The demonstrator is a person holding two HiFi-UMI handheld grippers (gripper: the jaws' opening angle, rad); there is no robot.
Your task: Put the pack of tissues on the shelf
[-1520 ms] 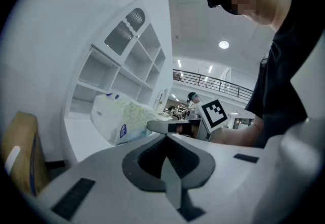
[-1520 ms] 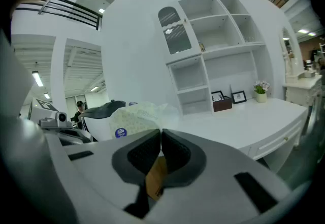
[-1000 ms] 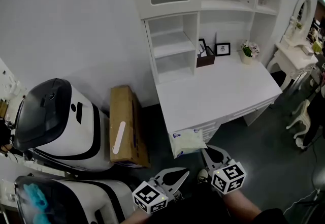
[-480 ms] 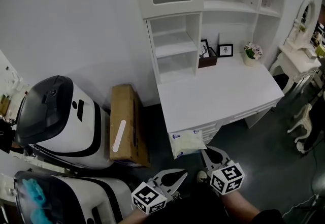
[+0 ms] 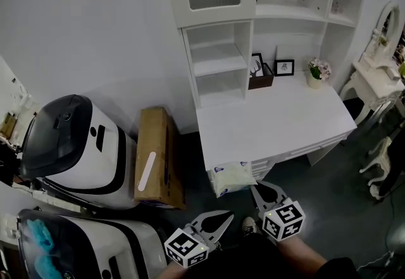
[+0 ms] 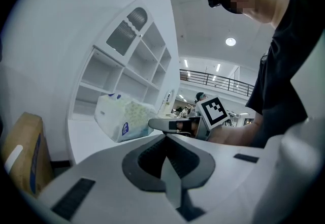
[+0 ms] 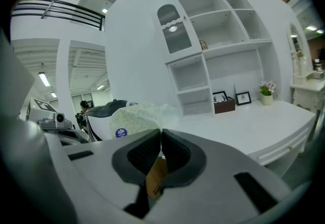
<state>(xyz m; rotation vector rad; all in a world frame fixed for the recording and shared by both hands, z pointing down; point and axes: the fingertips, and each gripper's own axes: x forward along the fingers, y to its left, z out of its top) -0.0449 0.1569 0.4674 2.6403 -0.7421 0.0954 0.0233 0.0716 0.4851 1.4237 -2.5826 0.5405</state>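
The pack of tissues (image 5: 233, 178) is pale with blue marks. It lies on the near left corner of the white desk (image 5: 278, 123) and overhangs the edge. The white shelf unit (image 5: 218, 59) stands at the back of the desk, its cubbies bare. My right gripper (image 5: 254, 188) is shut, its tip just beside the pack's near right corner; I cannot tell whether they touch. My left gripper (image 5: 230, 214) is shut and hangs lower, below the pack. The pack (image 6: 124, 116) shows beyond the left gripper (image 6: 165, 136), and the pack (image 7: 139, 115) sits right behind the right gripper (image 7: 161, 131).
A cardboard box (image 5: 155, 157) leans on the floor left of the desk. Two white-and-black machines (image 5: 76, 145) (image 5: 82, 249) fill the left side. Picture frames (image 5: 284, 67), a brown holder (image 5: 261, 78) and a flower pot (image 5: 318, 72) stand at the desk's back. A white dressing table (image 5: 380, 75) is at right.
The head view has shifted slightly, so the desk sits a little more to the right. Both grippers and the tissue pack keep their places.
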